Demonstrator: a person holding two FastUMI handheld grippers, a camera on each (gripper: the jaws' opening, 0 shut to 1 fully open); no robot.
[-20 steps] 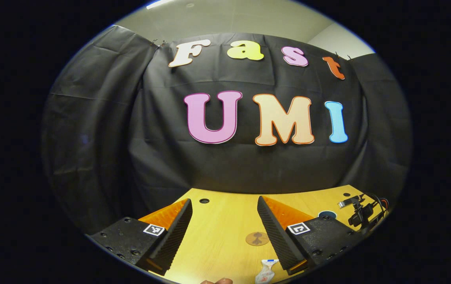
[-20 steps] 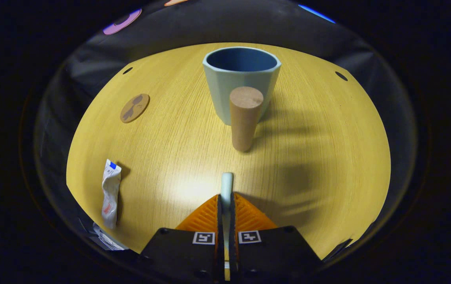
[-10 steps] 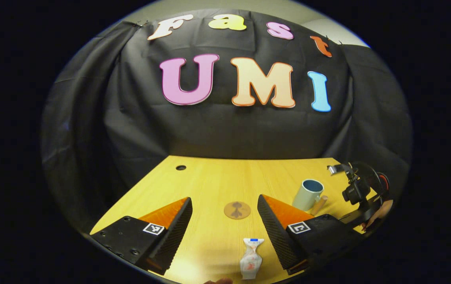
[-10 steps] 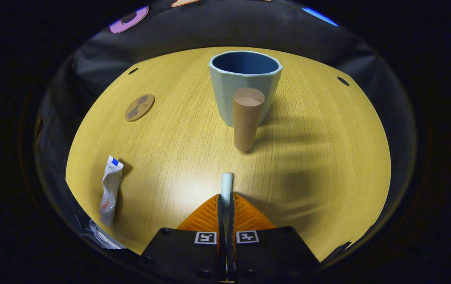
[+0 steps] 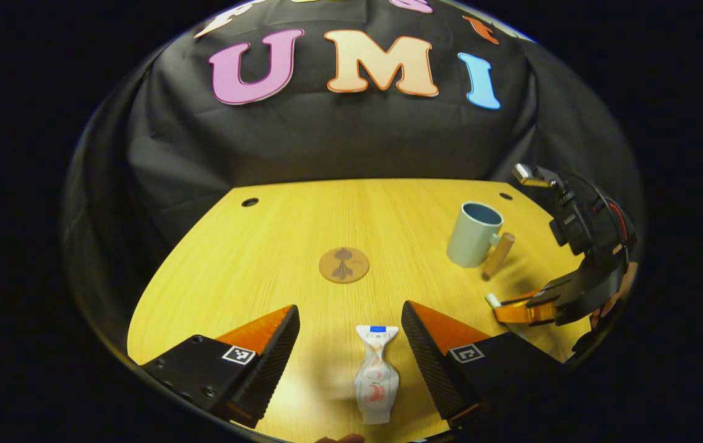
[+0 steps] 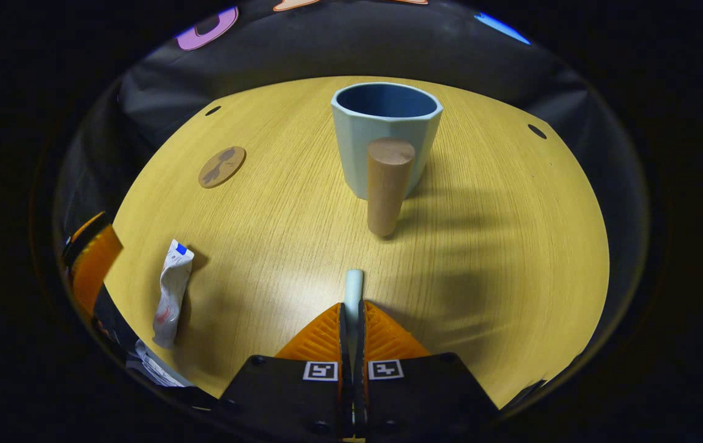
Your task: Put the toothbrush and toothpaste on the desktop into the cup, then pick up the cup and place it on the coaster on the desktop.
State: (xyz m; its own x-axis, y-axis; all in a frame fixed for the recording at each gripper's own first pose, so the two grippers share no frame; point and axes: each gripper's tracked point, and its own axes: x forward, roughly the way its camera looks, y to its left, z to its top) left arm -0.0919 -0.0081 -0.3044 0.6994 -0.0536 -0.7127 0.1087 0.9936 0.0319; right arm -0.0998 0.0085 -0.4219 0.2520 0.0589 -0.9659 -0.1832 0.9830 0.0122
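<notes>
Toothpaste (image 5: 376,375), crumpled white, lies between the spread left tool (image 5: 350,344); right tool (image 6: 352,320) clamps the toothbrush (image 6: 353,284).

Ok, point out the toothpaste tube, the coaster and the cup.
toothpaste tube (image 5: 377,375): left gripper view, on the crumpled middle of the tube.
coaster (image 5: 344,265): left gripper view, on the centre of the round disc.
cup (image 6: 385,151): right gripper view, on the outer wall facing the camera.

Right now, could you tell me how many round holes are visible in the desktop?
2: one hole near the far-left corner, another hole near the far-right corner, beyond the cup. Others may be hidden.
</notes>
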